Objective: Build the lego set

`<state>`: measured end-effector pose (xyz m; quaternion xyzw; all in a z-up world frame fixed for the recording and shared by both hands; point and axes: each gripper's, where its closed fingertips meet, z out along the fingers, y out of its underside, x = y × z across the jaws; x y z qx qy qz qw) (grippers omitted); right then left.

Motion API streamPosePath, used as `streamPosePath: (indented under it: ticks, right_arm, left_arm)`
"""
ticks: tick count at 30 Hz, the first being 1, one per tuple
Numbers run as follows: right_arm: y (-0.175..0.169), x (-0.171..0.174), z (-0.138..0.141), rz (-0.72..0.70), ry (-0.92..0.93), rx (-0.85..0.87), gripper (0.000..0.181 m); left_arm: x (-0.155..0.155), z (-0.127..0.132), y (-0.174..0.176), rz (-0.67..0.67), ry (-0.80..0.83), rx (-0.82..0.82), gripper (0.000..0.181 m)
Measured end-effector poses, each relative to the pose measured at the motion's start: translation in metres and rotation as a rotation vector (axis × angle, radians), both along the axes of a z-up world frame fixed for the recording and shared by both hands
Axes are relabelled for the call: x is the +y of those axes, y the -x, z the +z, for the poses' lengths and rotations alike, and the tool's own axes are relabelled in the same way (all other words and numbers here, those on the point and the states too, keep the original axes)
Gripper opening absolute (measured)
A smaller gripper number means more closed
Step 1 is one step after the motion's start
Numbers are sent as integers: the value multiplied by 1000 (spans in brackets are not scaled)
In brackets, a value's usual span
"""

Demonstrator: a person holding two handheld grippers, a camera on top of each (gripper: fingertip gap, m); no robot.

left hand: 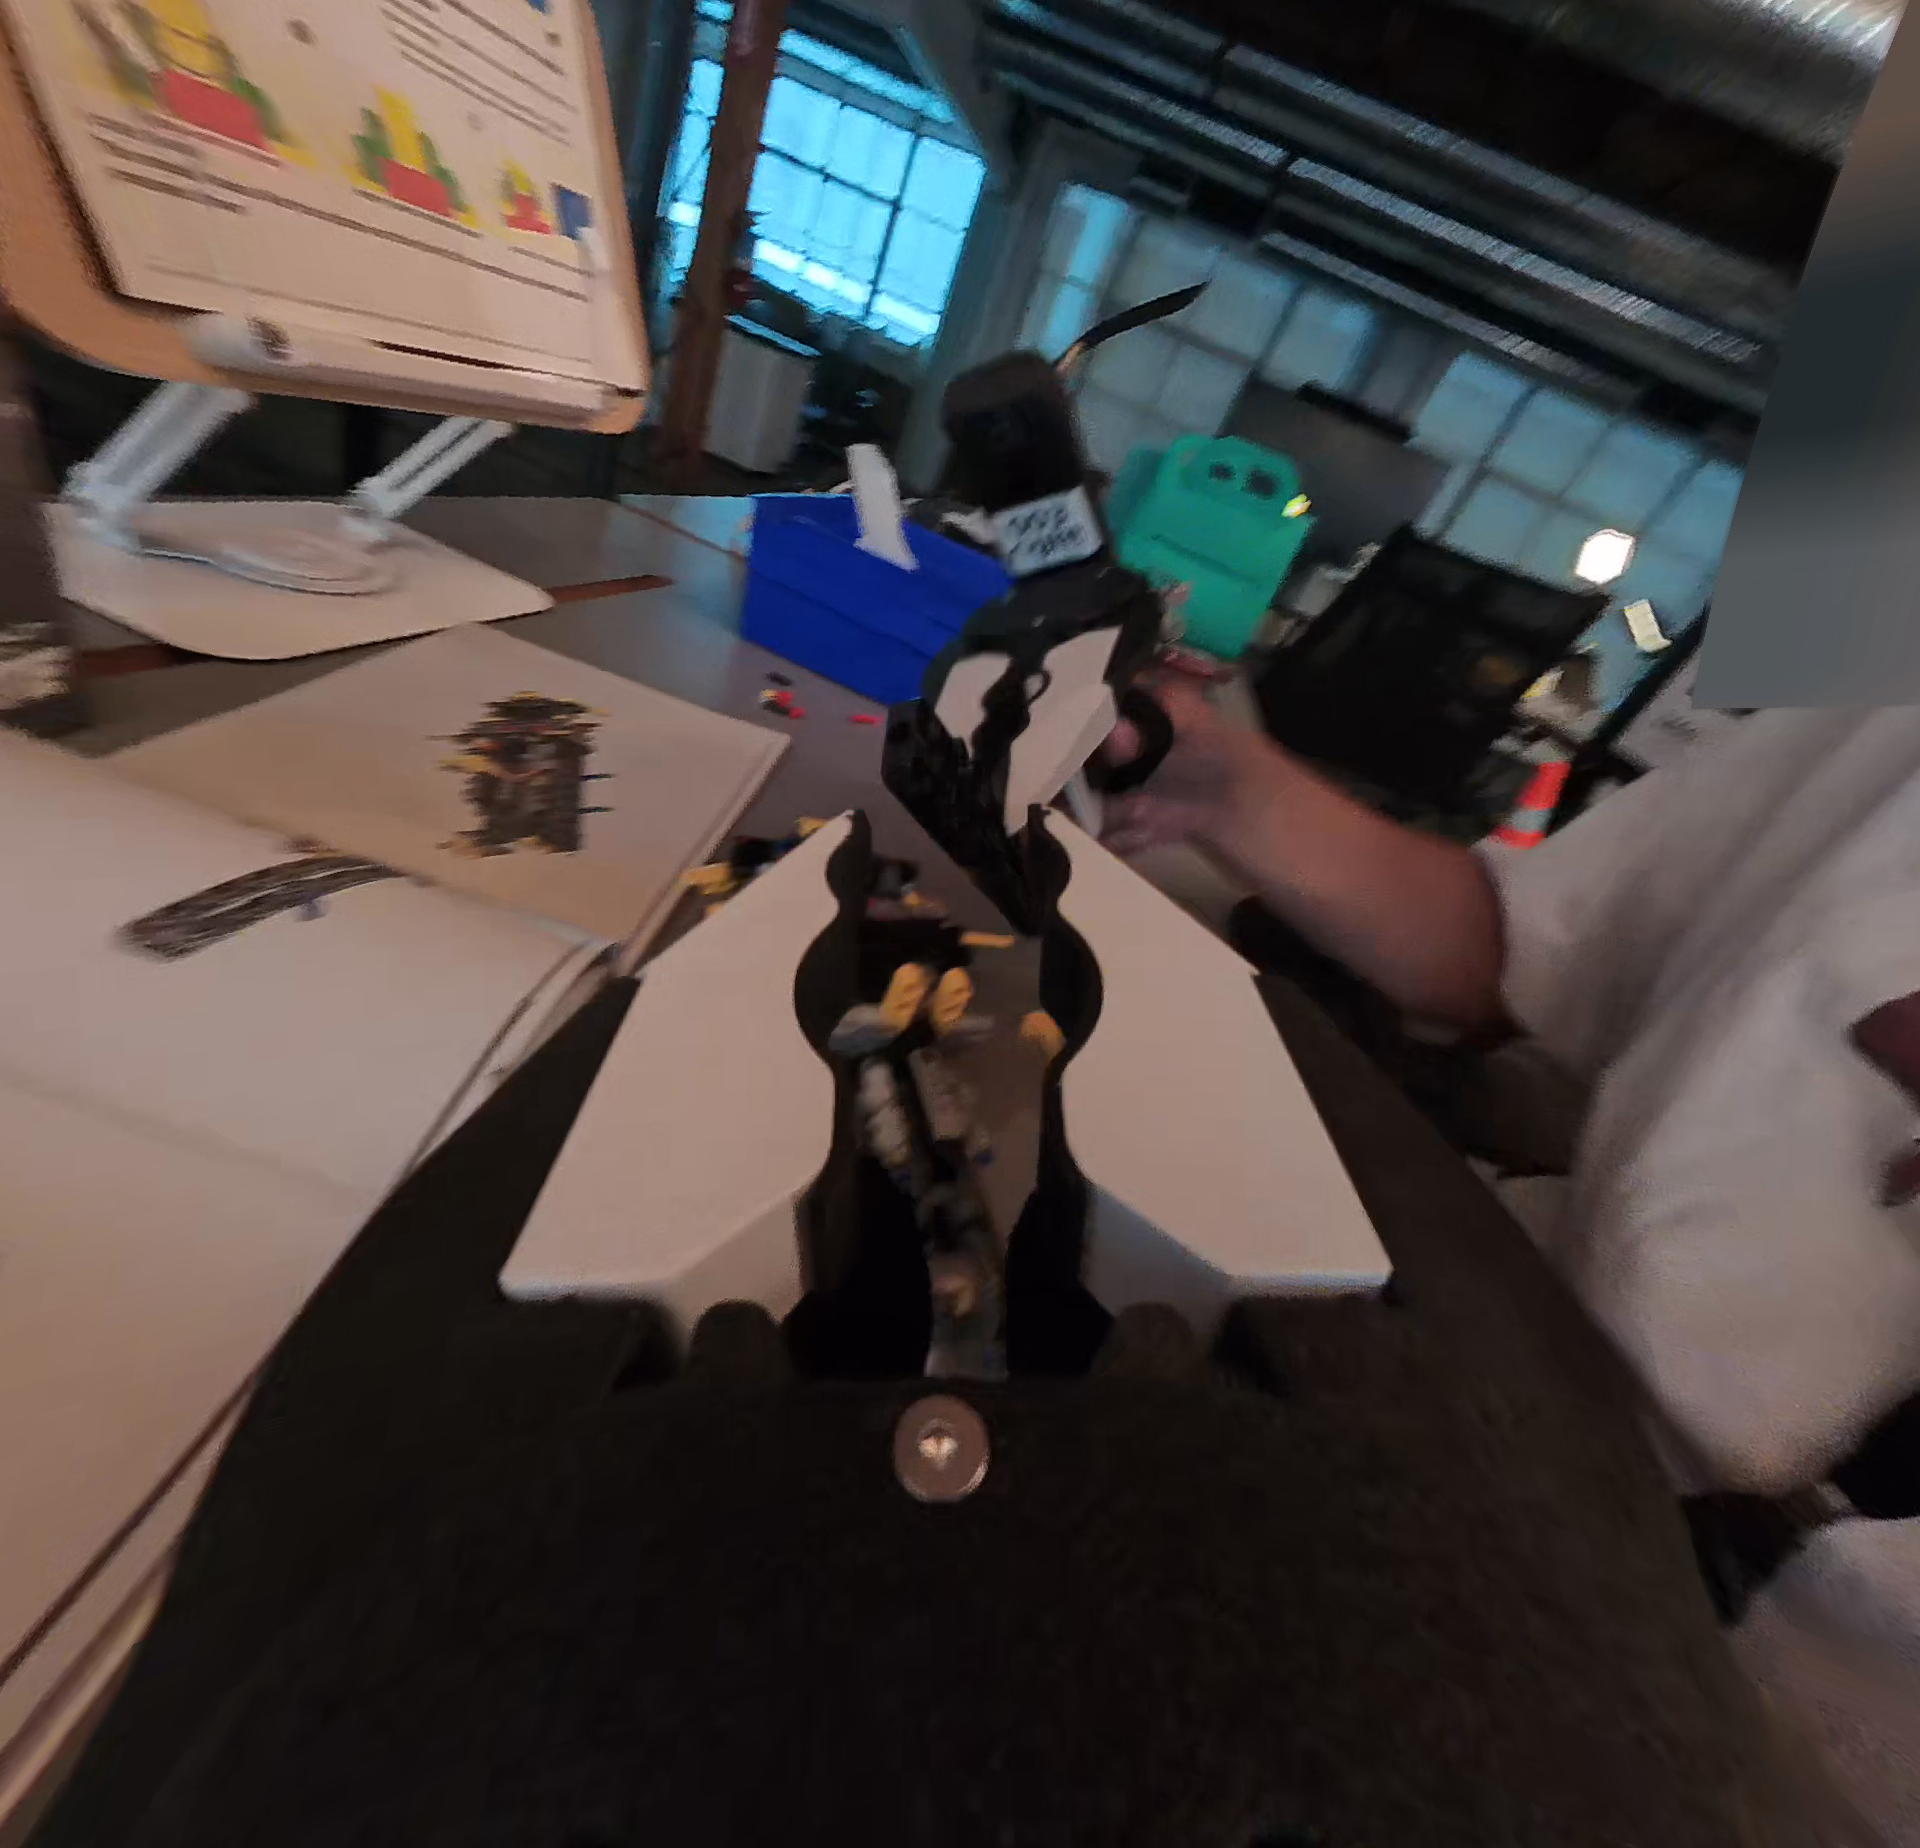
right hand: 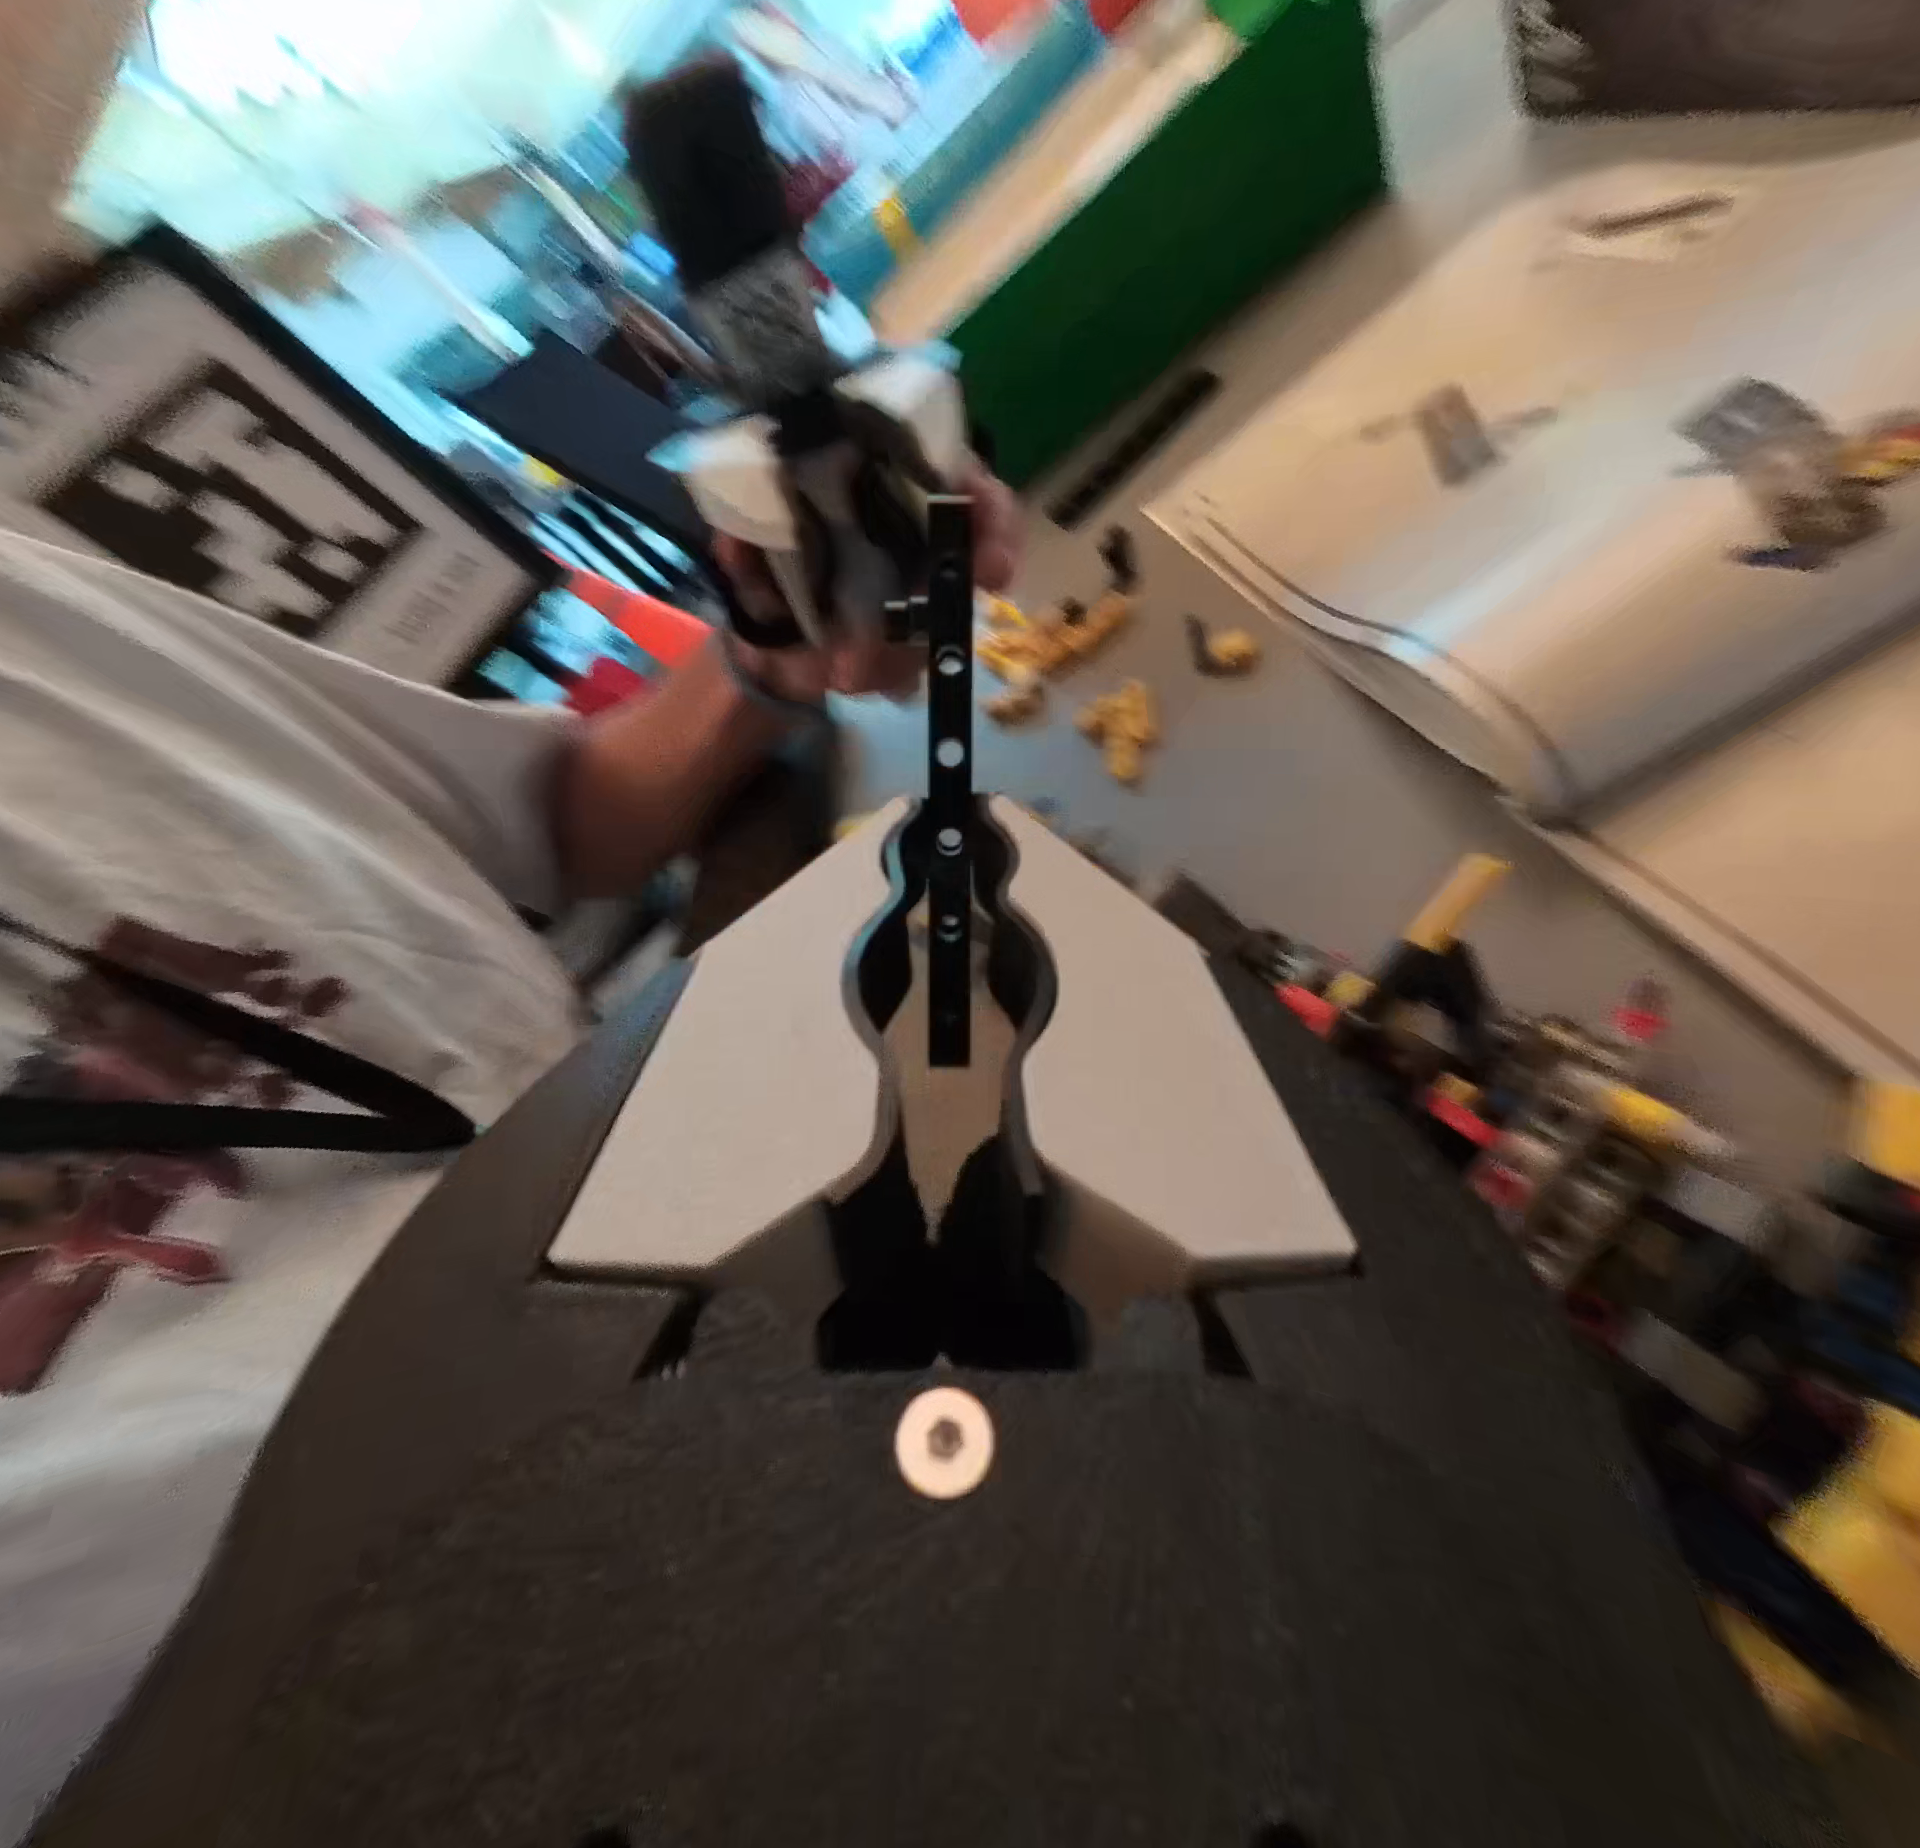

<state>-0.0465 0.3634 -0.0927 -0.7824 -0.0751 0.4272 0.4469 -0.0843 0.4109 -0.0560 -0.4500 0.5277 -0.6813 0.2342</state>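
Observation:
My left gripper [left hand: 945, 832] is closed around a thin grey, yellow and black lego assembly [left hand: 925, 1081] that runs lengthwise between its fingers. My right gripper [right hand: 948, 811] is shut on a long black beam with holes [right hand: 950, 718] that sticks out past its tips and carries a short black pin on its left side. In the left wrist view the right gripper [left hand: 1023, 718] hangs just beyond my left fingertips, with the black beam [left hand: 925, 759] angled down toward them. The left gripper [right hand: 821, 448] shows blurred in the right wrist view, just behind the beam's far end.
An open instruction book [left hand: 416, 759] lies to the left, also in the right wrist view [right hand: 1558, 448]. Loose yellow and black pieces [right hand: 1091, 676] lie on the grey table. A blue box [left hand: 862, 593], a green box [right hand: 1164, 292] and a paper stand [left hand: 312, 136] stand behind. The person's arm [left hand: 1351, 884] is at right.

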Motion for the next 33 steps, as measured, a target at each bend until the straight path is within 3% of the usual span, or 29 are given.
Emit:
streamPosePath:
  ticks: [3, 6, 9, 14, 23, 33]
  right_arm:
    - [-15, -6, -22, 59, 156, -217, 7]
    - [-14, -12, -31, 110, 169, -322, 7]
    - [5, -18, -32, 143, 112, -286, 7]
    - [18, -24, -35, 145, 52, -349, 7]
    - [8, -21, -32, 113, 39, -272, 7]
    - [13, -22, -32, 125, 16, -317, 7]
  left_arm:
    - [16, -17, -2, 68, -59, 28, 31]
    - [14, -18, -9, 28, 46, 31, 31]
    - [6, -26, -10, -17, 65, 72, 31]
    - [-7, -27, -5, -32, -96, 57, 29]
    - [-8, -39, -4, -27, -151, 134, 28]
    - [-19, -44, -4, -52, -188, 139, 23]
